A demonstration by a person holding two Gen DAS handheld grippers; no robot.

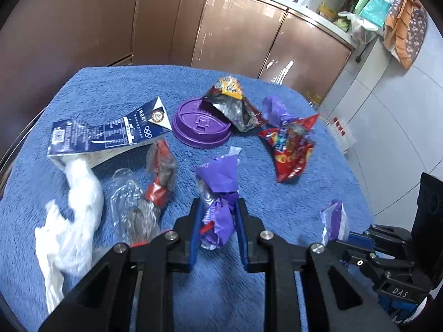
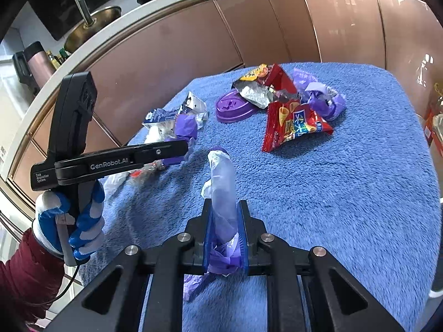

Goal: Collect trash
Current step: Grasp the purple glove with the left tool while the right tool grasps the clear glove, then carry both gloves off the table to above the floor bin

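Observation:
Trash lies scattered on a blue towel. My left gripper is shut on a crumpled purple wrapper that sticks up past its fingertips. From the right wrist view the same gripper shows side-on with that purple wrapper. My right gripper is shut on a pale purple-and-white wrapper, lifted just above the towel. It also appears at the lower right of the left wrist view. A red snack bag, a purple lid and a foil wrapper lie farther back.
A flattened blue carton, white tissue and a clear plastic wrapper lie at the left. Another purple wrapper sits beside the red bag. Brown cabinets stand behind the table. A gloved hand holds the left gripper.

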